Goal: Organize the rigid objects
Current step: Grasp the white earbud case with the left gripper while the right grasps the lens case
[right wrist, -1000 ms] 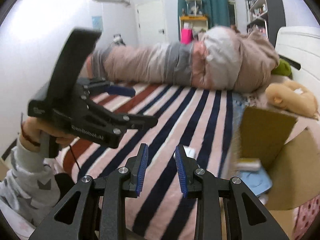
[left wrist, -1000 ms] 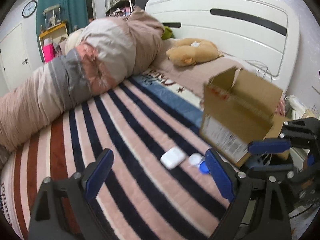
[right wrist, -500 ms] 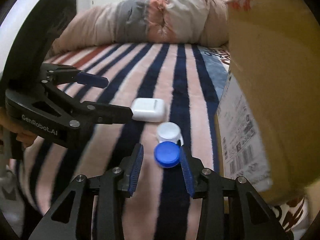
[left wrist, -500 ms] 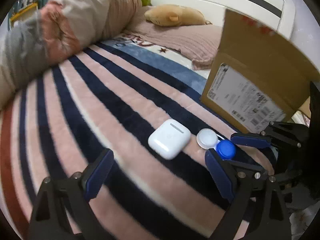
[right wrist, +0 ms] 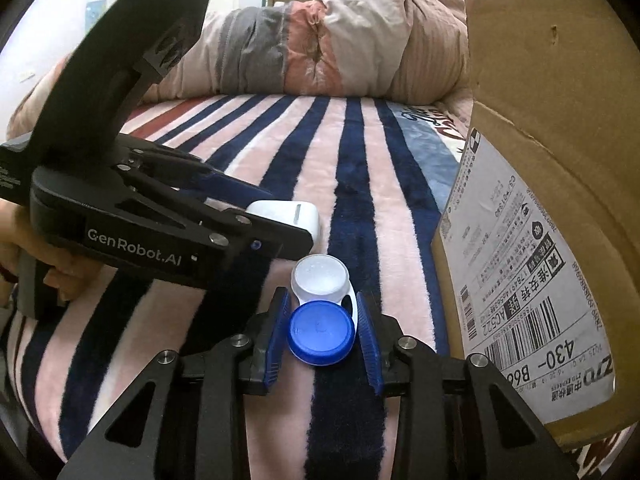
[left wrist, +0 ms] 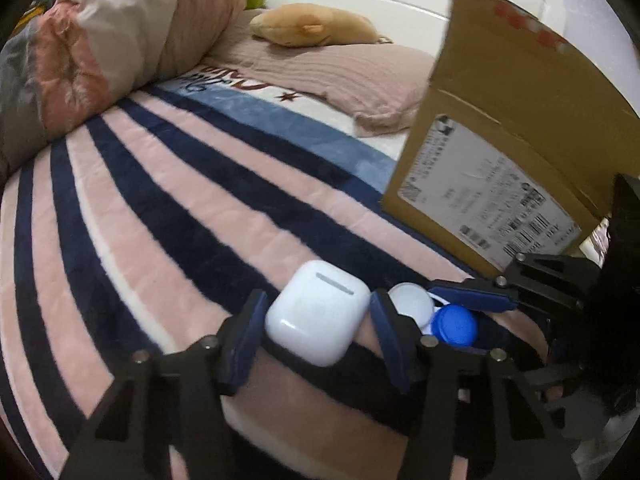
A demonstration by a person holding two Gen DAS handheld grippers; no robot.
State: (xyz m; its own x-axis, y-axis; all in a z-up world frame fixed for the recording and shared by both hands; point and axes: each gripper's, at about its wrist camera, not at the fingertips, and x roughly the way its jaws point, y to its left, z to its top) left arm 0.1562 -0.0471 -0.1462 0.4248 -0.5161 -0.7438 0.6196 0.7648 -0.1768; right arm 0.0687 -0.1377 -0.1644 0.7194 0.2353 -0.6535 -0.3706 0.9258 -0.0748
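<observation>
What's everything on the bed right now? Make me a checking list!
Surface: striped blanket on a bed.
Job's things: white earbud case; contact lens case with one white and one blue cap; cardboard box standing beside them.
Clutter: rolled duvet, plush toy, pink pillow.
Grippers: left gripper straddles the earbud case; right gripper straddles the blue cap; neither clearly gripping.
Cables: nothing seen.
Surroundings: white headboard.
</observation>
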